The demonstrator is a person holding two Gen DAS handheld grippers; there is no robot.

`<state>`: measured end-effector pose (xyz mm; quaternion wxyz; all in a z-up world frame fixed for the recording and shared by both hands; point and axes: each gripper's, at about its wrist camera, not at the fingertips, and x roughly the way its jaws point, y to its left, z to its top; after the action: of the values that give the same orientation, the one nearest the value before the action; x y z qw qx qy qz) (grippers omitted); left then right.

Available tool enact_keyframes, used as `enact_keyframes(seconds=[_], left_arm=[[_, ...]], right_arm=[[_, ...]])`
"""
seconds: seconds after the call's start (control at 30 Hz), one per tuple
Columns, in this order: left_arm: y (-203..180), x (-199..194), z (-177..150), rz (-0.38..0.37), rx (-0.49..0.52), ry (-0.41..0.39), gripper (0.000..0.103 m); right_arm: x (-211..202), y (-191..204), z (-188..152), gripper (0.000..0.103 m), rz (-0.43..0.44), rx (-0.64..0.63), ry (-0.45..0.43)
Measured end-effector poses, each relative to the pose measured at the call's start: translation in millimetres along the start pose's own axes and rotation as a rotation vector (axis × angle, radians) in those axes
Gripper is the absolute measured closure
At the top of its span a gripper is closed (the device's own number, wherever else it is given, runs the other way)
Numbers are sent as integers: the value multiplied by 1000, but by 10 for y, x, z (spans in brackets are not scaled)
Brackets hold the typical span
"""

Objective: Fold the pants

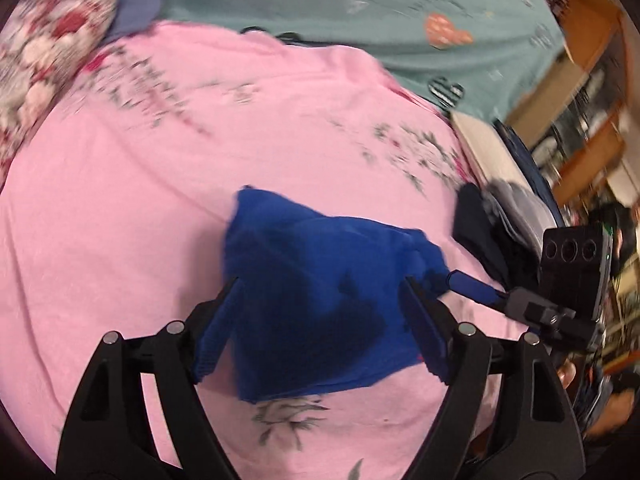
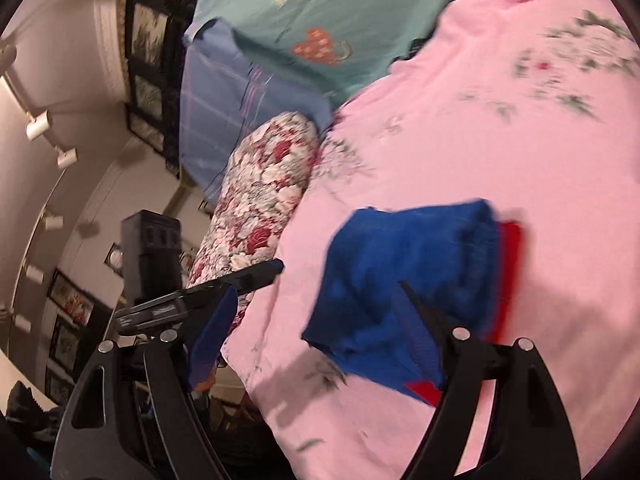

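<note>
The blue pants point(image 1: 320, 296) lie folded in a small bundle on the pink flowered sheet point(image 1: 160, 200). My left gripper point(image 1: 320, 316) is open, with its fingers on either side of the bundle, above it. In the right wrist view the pants point(image 2: 404, 280) show red trim along their right and lower edges. My right gripper point(image 2: 316, 320) is open and empty, just above the bundle's near edge. The right gripper also shows at the right of the left wrist view point(image 1: 472, 286), its tip beside the bundle's right corner.
A floral red-and-white bolster point(image 2: 260, 208) lies along the bed's edge. A teal blanket point(image 1: 360, 8) and a blue pillow point(image 2: 224, 96) lie beyond the pink sheet. Dark folded clothes point(image 1: 492, 232) are stacked at the right, by wooden shelves point(image 1: 580, 80).
</note>
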<state>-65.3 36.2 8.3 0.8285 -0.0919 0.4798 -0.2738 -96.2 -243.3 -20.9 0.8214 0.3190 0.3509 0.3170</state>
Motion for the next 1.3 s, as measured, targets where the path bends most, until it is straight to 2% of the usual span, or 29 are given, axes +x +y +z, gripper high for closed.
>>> enact_keyframes(seconds=[0.03,0.1,0.13,0.17,0.2,0.27,0.3,0.37,0.43,0.57,0.67,0.73,0.9,0.97,1.0,1.03,1.07,1.13,1.17,1.27,1.3], left_arm=[[73,20,8,12,-18,10,22],[176,117,-6,20,-34,47,22],[212,185,-15,23,-39,66,22],[242,254,-35,24,-43,88,22],[268,344,-59,15,-49,113,22],[310,464,-83,-11,-59,145,22],[350,506,-107,-31,-66,163,22],[383,587,-138,-58,-73,185,22],[410,659,-187,-82,-74,205,22],[451,809,-301,-118,-89,256,22],[388,894,-340,-120,-55,262,17],[319,927,-332,-125,-25,269,16],[330,972,-296,-182,-36,270,16],[342,999,-281,-215,-51,273,16],[346,1010,-278,-228,-56,271,17],[350,1013,-280,-243,-60,271,21],[357,1020,-287,-267,-64,273,35],[388,1033,-301,-308,-76,276,47],[396,1034,-303,-319,-81,272,56],[364,975,-299,-344,-84,235,69],[331,924,-285,-346,-74,213,71]], right_arm=[[106,-15,11,23,-35,0,26],[298,-196,-32,23,-182,49,108],[352,-341,-91,24,-224,74,153],[325,-421,-137,26,-242,72,159],[242,-419,-152,31,-235,61,145],[-4,-378,-173,28,-153,94,112],[-131,-364,-177,22,-129,107,90],[-365,-382,-168,16,-202,104,52],[-465,-518,-182,15,-250,155,86],[-367,-841,-311,15,-238,290,167],[-187,-895,-350,15,-210,300,217],[-109,-887,-320,15,-196,294,214],[30,-851,-230,15,-137,303,241],[62,-869,-226,20,-133,295,246],[83,-876,-227,31,-136,292,249],[111,-889,-224,41,-138,287,251],[101,-905,-228,52,-136,284,248],[8,-933,-262,65,-122,274,231],[-13,-927,-276,66,-121,269,224],[-26,-907,-295,67,-125,261,202],[-31,-879,-285,68,-126,253,196]])
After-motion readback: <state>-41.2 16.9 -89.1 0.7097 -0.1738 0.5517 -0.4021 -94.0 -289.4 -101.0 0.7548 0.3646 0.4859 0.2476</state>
